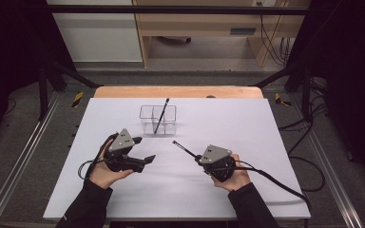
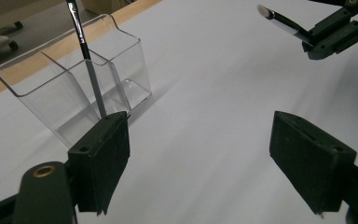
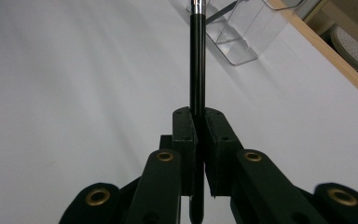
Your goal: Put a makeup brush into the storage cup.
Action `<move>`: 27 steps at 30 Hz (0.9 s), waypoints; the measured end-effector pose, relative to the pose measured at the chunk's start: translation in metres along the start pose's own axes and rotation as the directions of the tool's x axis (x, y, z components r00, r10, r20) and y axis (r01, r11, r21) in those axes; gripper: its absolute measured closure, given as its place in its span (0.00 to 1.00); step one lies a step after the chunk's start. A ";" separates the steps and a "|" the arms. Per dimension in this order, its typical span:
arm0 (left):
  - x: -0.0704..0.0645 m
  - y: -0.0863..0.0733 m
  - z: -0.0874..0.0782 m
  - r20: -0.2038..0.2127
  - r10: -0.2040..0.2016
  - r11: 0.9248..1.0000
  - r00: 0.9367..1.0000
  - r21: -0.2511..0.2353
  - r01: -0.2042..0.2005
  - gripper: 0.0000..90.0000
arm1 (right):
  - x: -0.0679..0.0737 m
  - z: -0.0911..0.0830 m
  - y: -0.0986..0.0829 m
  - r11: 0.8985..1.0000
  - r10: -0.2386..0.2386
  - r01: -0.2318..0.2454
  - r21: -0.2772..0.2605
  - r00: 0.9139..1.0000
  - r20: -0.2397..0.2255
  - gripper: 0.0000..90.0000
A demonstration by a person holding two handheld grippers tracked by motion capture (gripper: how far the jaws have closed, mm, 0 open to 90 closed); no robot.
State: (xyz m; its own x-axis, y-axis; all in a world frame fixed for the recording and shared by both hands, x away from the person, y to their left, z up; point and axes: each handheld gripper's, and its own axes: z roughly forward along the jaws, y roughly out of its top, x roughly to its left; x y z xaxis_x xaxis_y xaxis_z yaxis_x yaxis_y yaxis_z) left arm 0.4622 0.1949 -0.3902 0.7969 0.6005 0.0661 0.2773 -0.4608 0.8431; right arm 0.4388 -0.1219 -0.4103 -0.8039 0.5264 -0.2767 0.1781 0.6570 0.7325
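A clear two-compartment holder stands on the white table top, back of centre. One slim black brush leans in it, close to the middle divider. My right gripper is shut on a second black brush, which points up and left toward the holder. In the right gripper view that brush runs straight out between the closed jaws. My left gripper is open with nothing in it, front-left of the holder. Its own view shows the holder, the standing brush and the held brush.
The white sheet covers the table, with a wooden strip at its far edge. Black frame posts and cables flank the table. A wooden cabinet stands on the floor beyond.
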 end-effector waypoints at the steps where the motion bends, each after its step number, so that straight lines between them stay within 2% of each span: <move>1: 0.000 -0.001 0.000 -0.003 -0.007 1.000 1.000 -0.006 0.007 0.22 | 0.000 0.000 -0.002 1.000 0.012 -0.012 -0.008 1.000 -0.004 0.94; 8: -0.002 -0.002 0.000 -0.018 -0.027 0.999 0.999 -0.023 0.027 0.21 | -0.002 0.001 -0.010 0.995 0.086 -0.086 -0.053 0.996 -0.009 0.94; 12: -0.003 -0.003 0.001 -0.021 -0.045 0.998 0.999 -0.042 0.044 0.21 | -0.002 0.001 -0.011 0.992 0.102 -0.102 -0.078 0.995 -0.005 0.94; 20: -0.006 -0.005 0.003 -0.047 -0.091 0.992 0.995 -0.088 0.086 0.20 | -0.003 0.000 -0.010 0.978 0.166 -0.167 -0.129 0.986 -0.016 0.94; 27: -0.011 -0.006 0.008 -0.058 -0.110 0.990 0.992 -0.097 0.104 0.20 | -0.003 -0.001 -0.010 0.968 0.197 -0.199 -0.152 0.980 -0.026 0.94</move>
State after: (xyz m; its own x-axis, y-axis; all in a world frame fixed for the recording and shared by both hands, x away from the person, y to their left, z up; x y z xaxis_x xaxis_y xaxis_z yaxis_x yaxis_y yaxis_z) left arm 0.4562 0.1856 -0.4004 0.7290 0.6845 0.0040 0.3054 -0.3305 0.8930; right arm 0.4391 -0.1310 -0.4162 -0.7678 0.6311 -0.1105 0.2460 0.4496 0.8587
